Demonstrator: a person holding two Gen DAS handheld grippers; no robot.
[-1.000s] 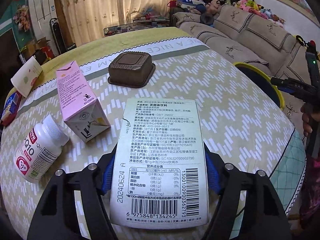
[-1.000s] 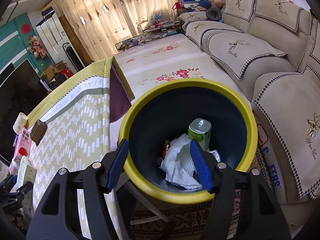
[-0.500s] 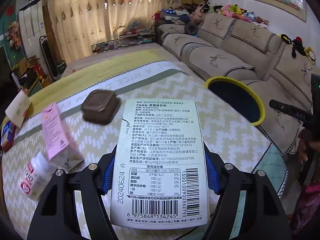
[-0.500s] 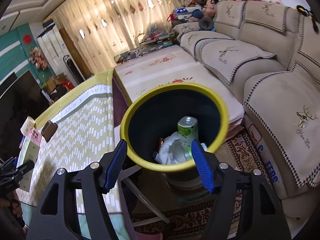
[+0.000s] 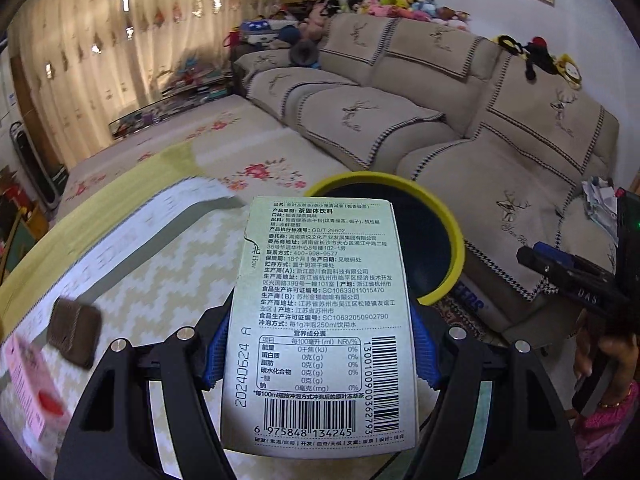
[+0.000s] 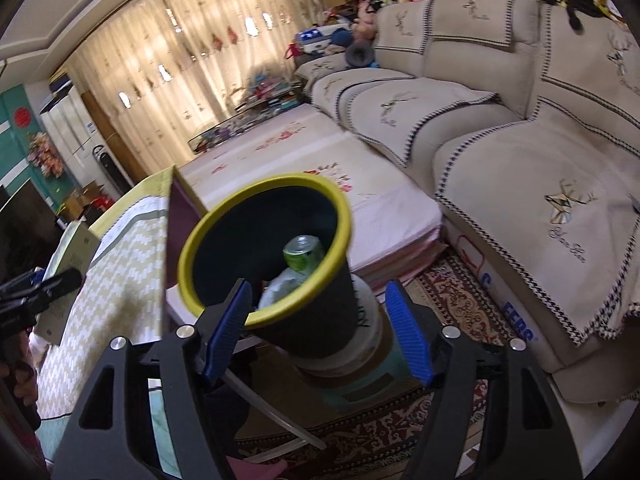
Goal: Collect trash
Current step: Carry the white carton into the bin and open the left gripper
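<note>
My left gripper (image 5: 316,354) is shut on a pale green tea box (image 5: 320,320) with a printed label and barcode, held above the table edge. Behind it stands the dark bin with a yellow rim (image 5: 452,236). In the right wrist view the same bin (image 6: 200,232) is just ahead, holding a green can (image 6: 304,252) and crumpled white paper (image 6: 280,290). My right gripper (image 6: 318,332) is open and empty, its blue pads either side of the bin's near wall. The left gripper with the box shows at the far left (image 6: 36,292).
A brown square box (image 5: 74,330) and a pink carton (image 5: 28,384) lie on the zigzag tablecloth (image 5: 152,280). A beige sofa (image 6: 520,132) runs along the right. A low floral-covered table (image 6: 304,168) stands behind the bin. A patterned rug (image 6: 452,292) covers the floor.
My left gripper has carried the tea box to the right, from over the table towards the bin. My right gripper has drawn back and lowered, so the bin shows more from the side.
</note>
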